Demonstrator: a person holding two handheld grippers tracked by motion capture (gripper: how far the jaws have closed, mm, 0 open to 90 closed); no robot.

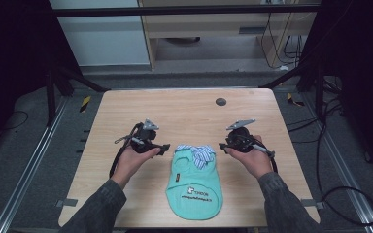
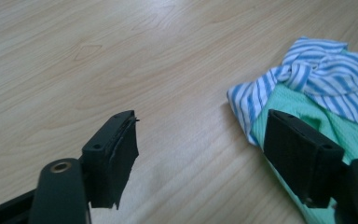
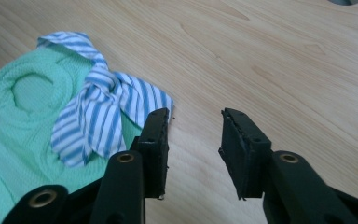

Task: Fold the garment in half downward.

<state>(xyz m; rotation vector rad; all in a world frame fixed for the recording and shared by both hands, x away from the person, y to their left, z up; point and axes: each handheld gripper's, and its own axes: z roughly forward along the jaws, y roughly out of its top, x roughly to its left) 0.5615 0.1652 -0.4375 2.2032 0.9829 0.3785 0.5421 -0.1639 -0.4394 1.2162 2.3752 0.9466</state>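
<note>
Your left gripper [image 1: 164,148] and right gripper [image 1: 222,145], both empty with jaws apart, flank the mint-green knit garment with striped blue-white collar [image 1: 194,180] on the pale wooden table [image 1: 184,109]; grey floor beyond.

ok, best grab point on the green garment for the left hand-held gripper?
Probably the striped collar corner at the mint garment top edge, coming in low from its left. That bunched fabric stands proud of the table; the flat knit body gives the open left hand-held gripper little to pinch.
</note>
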